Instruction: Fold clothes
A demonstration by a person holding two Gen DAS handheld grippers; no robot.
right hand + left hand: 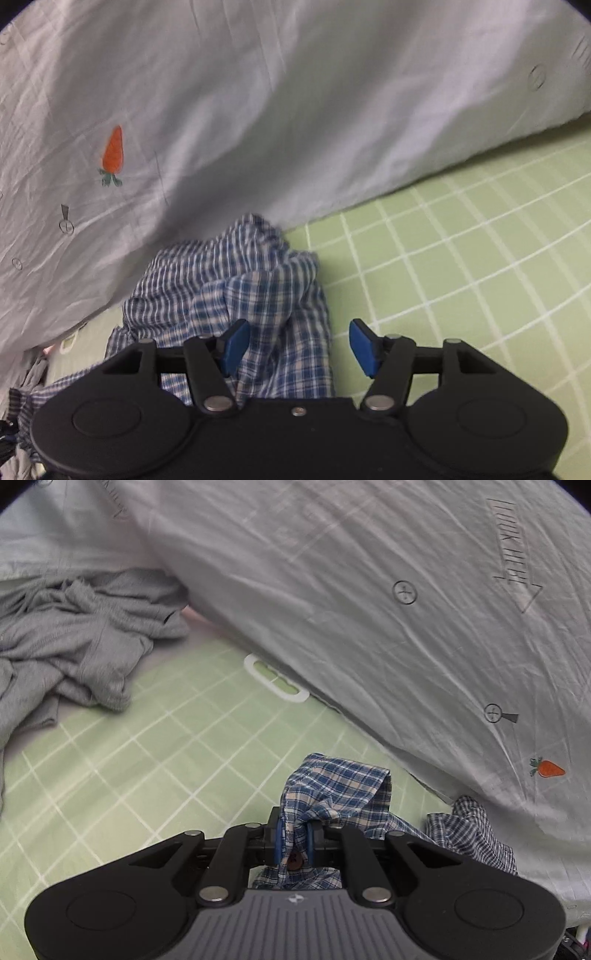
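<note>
My left gripper (294, 840) is shut on a bunched edge of a blue plaid garment (332, 790), near a brown button, and holds it above the green checked sheet (147, 760). The rest of the garment trails right toward the duvet. In the right wrist view the same plaid garment (251, 280) lies crumpled on the sheet (461, 266). My right gripper (299, 345) is open, with the cloth between and under its blue pads (364, 347); the left pad touches the cloth.
A large pale grey duvet (369, 590) with a carrot print (550, 768) fills the back and right; it shows in the right wrist view too (258, 110). A crumpled grey garment (74, 642) lies at the left. A white tag (275, 677) sits on the sheet.
</note>
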